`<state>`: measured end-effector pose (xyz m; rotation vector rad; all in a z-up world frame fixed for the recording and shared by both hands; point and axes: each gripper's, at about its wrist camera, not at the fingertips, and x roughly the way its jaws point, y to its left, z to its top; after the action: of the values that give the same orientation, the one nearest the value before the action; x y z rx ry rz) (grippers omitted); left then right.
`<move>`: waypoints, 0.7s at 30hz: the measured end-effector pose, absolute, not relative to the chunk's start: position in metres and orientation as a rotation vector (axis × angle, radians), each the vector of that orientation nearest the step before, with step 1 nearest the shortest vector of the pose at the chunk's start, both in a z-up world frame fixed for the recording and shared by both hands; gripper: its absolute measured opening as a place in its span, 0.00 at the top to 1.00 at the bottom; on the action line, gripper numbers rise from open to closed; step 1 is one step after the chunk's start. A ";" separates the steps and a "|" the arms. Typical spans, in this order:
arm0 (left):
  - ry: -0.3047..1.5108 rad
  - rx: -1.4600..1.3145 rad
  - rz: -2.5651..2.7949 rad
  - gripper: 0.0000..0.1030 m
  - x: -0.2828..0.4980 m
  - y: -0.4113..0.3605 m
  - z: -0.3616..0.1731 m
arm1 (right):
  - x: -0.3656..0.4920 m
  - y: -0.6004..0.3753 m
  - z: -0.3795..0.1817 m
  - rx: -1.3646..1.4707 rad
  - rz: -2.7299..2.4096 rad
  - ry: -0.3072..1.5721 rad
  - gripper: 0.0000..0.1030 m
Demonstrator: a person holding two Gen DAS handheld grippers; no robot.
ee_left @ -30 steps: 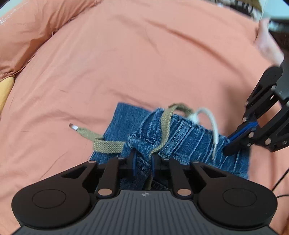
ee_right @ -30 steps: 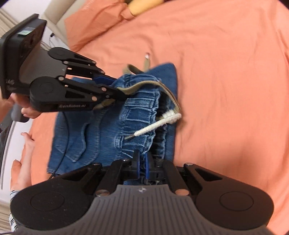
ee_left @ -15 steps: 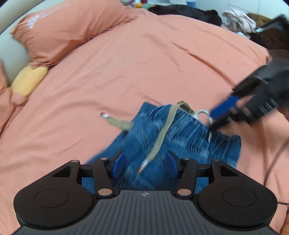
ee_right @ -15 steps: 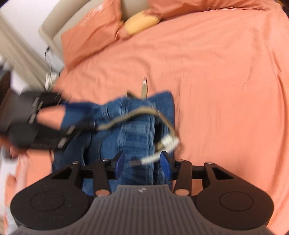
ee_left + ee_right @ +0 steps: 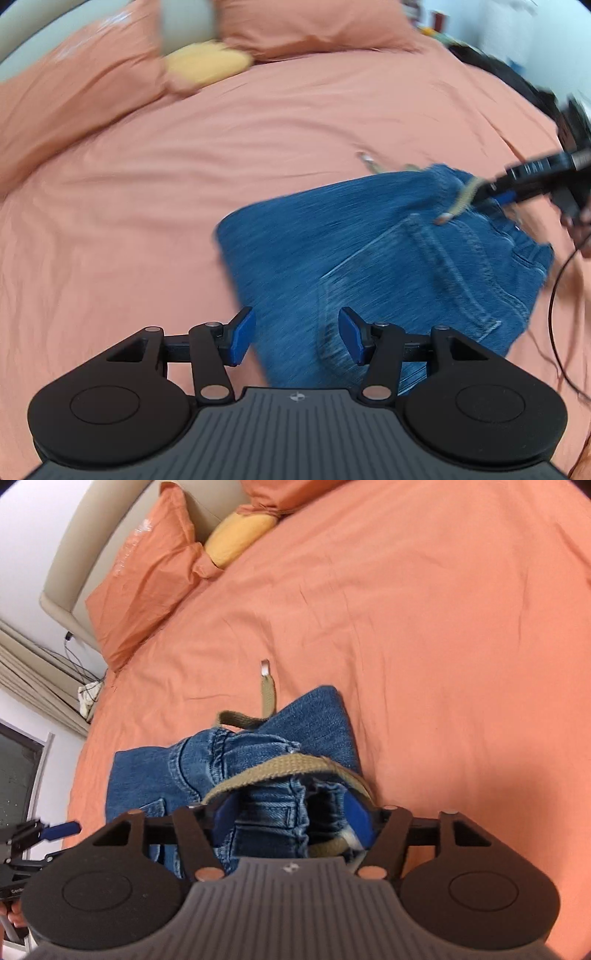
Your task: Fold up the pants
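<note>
Folded blue denim pants [image 5: 229, 775] lie on a bed [image 5: 443, 646] covered with an orange sheet, a khaki drawstring [image 5: 273, 773] trailing across their bunched waistband. The right gripper [image 5: 291, 818] sits over the waistband, its blue fingers [image 5: 356, 818] opening with denim and drawstring between them. The left gripper [image 5: 297, 336] hangs above the folded edge, fingers [image 5: 240, 338] apart and gripping nothing. Orange pillows [image 5: 147, 576] and a yellow cushion [image 5: 240, 535] rest near the headboard.

Black left gripper [image 5: 297, 334], blue pads [image 5: 240, 336] (ribbed grey housing), silver screws
</note>
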<state>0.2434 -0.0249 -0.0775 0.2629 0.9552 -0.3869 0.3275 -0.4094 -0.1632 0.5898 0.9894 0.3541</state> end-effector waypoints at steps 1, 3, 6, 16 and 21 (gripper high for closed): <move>0.959 0.230 -0.375 0.41 0.243 -0.016 -0.079 | 0.329 -0.408 -0.166 0.572 0.347 0.999 0.43; 0.962 0.185 -0.357 0.41 0.239 -0.004 -0.081 | 0.331 -0.403 -0.167 0.533 0.341 1.003 0.52; 0.963 0.151 -0.350 0.42 0.235 0.010 -0.086 | 0.329 -0.397 -0.159 0.529 0.379 0.975 0.82; 0.913 -0.003 -0.332 0.78 0.251 0.011 -0.084 | 0.342 -0.376 -0.100 0.235 0.352 0.926 0.93; 0.866 -0.046 -0.283 0.80 0.283 0.004 -0.082 | 0.351 -0.372 -0.136 0.229 0.290 0.988 0.92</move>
<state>0.2830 0.0042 -0.0819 -0.0464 0.8657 -0.2835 0.3513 -0.3716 -0.1361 0.2292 0.9883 0.2904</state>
